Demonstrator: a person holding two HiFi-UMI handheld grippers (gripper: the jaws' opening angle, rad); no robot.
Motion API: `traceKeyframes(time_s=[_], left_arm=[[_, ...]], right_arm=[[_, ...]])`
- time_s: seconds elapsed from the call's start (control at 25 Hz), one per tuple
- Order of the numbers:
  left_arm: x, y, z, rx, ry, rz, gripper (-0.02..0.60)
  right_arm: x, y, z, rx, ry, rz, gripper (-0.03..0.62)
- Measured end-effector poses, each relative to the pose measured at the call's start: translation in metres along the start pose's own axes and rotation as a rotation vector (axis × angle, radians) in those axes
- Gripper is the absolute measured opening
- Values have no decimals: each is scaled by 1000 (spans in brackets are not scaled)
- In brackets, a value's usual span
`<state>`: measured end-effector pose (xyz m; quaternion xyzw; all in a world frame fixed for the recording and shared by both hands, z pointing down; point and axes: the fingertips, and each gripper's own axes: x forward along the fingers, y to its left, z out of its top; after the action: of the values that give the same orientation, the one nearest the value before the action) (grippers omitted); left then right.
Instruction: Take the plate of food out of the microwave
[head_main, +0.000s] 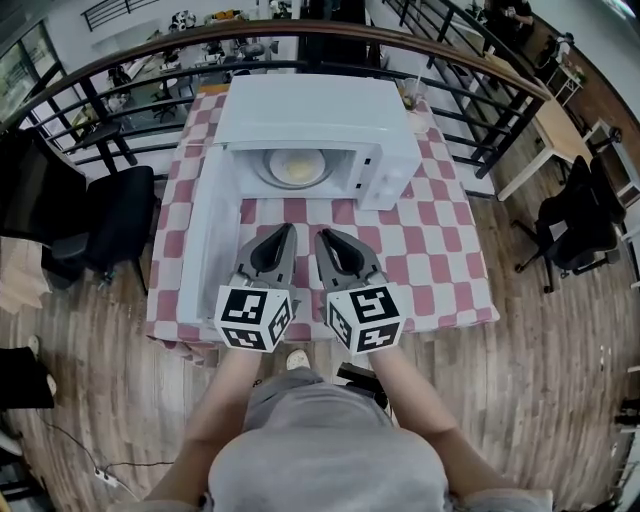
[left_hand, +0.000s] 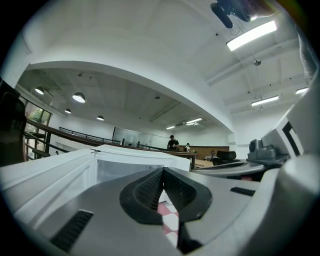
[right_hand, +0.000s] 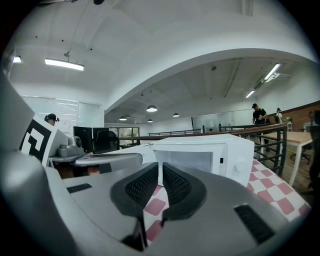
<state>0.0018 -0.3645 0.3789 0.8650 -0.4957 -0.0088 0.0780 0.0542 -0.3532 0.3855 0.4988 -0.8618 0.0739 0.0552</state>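
A white microwave (head_main: 318, 125) stands on the red-and-white checked table (head_main: 440, 250). Its door (head_main: 208, 230) hangs open to the left. Inside, on the turntable, lies a plate of pale yellow food (head_main: 297, 168). My left gripper (head_main: 289, 231) and right gripper (head_main: 321, 237) hover side by side over the table in front of the oven's opening. Both are shut and hold nothing. In the left gripper view the shut left gripper (left_hand: 162, 170) points at the microwave (left_hand: 135, 161). The right gripper (right_hand: 160, 166) faces the microwave (right_hand: 210, 154) from a short way off.
A black railing (head_main: 470, 95) curves behind the table. A black office chair (head_main: 110, 225) stands at the left, and a wooden desk (head_main: 560, 135) and more chairs (head_main: 580, 225) at the right. A cup (head_main: 411, 96) sits behind the microwave's right corner.
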Motion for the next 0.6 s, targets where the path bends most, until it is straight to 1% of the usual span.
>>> traceKeyframes(time_s=[0.2,0.24,0.28,0.52,0.6], left_arm=[[15,17,-6,-28,12,7,2],[18,20,-7,-33,15,7,2],[19,22,-8,-38,18,7,2],[26,34,-11,-61,26,15,2],[28,39,-12,-72,25,24,2]], right_arm=[[25,-8,-6,17,15,8,32],[29,-9,-6,21,14,14,97],[32,-10,-6,29,10,17,195],[44,-23,-4,94,-53,-24,285],[48,-27,-4,123,-78,-25,303]])
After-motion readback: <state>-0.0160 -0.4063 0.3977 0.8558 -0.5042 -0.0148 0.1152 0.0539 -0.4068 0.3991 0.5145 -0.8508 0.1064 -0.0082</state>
